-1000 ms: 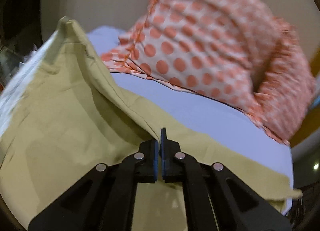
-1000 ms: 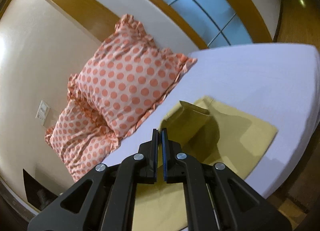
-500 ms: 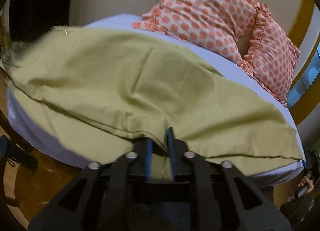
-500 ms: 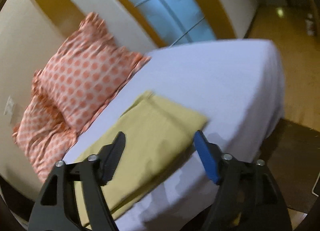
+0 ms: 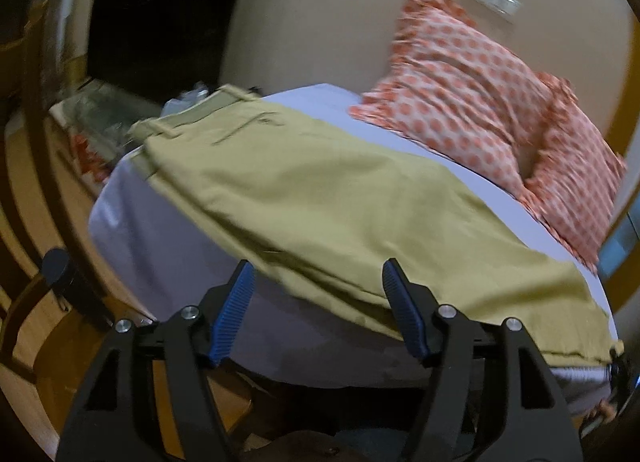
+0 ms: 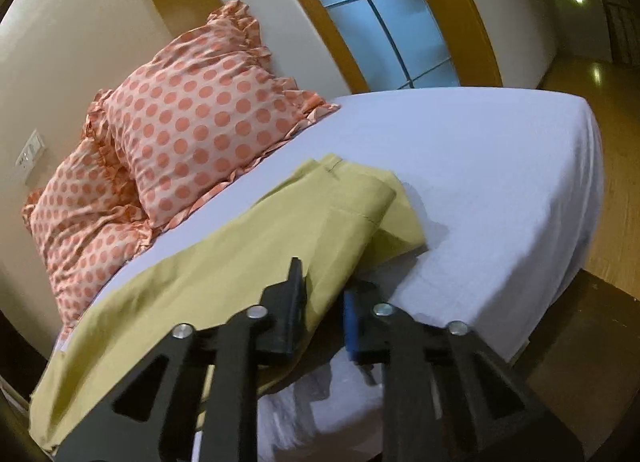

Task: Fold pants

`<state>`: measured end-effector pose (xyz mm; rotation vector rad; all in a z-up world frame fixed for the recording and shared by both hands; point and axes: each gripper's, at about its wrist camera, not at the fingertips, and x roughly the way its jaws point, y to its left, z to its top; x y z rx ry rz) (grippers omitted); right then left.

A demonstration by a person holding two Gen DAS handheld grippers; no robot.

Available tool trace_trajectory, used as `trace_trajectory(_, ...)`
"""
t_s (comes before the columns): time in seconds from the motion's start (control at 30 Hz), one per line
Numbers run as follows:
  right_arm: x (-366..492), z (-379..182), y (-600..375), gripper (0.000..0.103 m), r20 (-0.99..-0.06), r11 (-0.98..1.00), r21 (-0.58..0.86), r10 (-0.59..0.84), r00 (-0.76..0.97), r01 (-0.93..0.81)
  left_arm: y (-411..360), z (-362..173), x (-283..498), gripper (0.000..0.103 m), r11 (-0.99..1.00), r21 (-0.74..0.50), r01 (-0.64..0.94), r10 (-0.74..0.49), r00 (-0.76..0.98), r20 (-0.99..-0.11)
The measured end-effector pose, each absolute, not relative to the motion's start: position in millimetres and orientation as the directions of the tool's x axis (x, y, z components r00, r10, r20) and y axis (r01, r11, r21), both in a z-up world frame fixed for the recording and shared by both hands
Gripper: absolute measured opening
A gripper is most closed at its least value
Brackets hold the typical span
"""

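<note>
Olive-yellow pants [image 5: 320, 198] lie folded lengthwise on the white bed sheet [image 5: 168, 230], waistband at the far left, legs running right to the near edge. My left gripper [image 5: 318, 312] is open and empty, just off the bed's near edge, jaws level with the pants' near edge. In the right wrist view the leg ends of the pants [image 6: 248, 262] lie on the sheet [image 6: 480, 182]. My right gripper [image 6: 324, 314] has its jaws narrowed around the pants' near edge, with fabric between them; a gap still shows.
Two orange polka-dot pillows [image 5: 480, 110] lean against the wall at the bed's head and also show in the right wrist view [image 6: 192, 134]. A blue window [image 6: 392, 18] is behind the bed. Wooden floor [image 6: 600, 222] surrounds the bed. A cluttered ledge [image 5: 92, 118] lies left.
Both grippers let go of the pants, which now lie flat. My left gripper opened wide and drew back. My right gripper opened, then closed in around the pants' near edge.
</note>
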<state>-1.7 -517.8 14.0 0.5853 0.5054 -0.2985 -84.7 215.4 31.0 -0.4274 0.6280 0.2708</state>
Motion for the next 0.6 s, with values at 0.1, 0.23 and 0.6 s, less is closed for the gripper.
trace_trajectory(0.1,-3,17,-522,0.007,-0.492,0.793,0.498,-0.074,0.867,0.350,232,23,-86,0.067,0.848,-0.338,-0.408,0.118,0.768,-0.630)
trace_trajectory(0.23,8,55,-502,0.006,-0.393,0.823,0.517,-0.015,0.919,0.234,244,19,-89,0.069,0.834,-0.366,-0.413,0.113,0.777,-0.619)
trace_trajectory(0.6,75,128,-208,0.006,-0.266,0.669,0.496,0.724,0.636,-0.554,243,15,-89,0.075,0.831,-0.413,-0.373,0.068,0.805,-0.589)
